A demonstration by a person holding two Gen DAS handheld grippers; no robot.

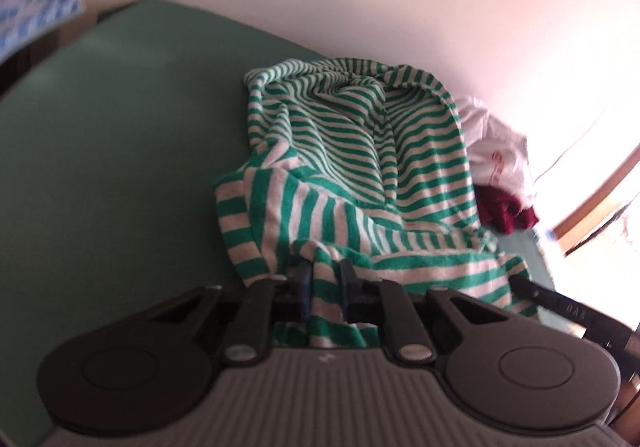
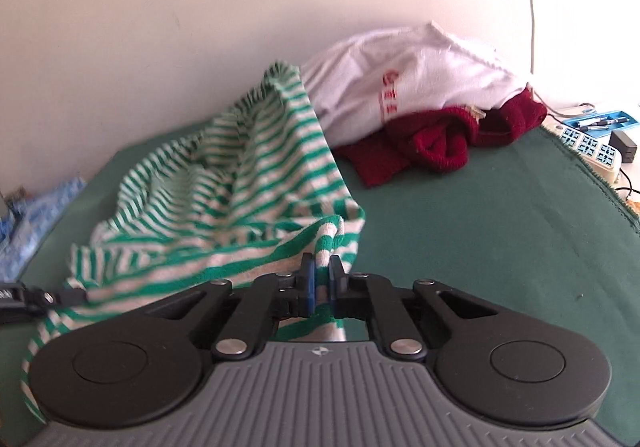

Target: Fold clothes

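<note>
The white garment (image 2: 404,87) lying against the wall carries red printing (image 2: 390,95) on its front, an emblem with a column of characters under it, but it is too blurred to read in either view. The other hand-held gripper's finger (image 1: 568,305) at the right edge of the left wrist view bears small pale letters (blurred beyond reading). Nothing else is lettered legibly.

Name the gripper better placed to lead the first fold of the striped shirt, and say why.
Right, probably. The right gripper is shut on a taut outer edge of the striped shirt, with bare green cloth beside it. The left gripper also pinches the shirt, but in bunched fabric.
</note>
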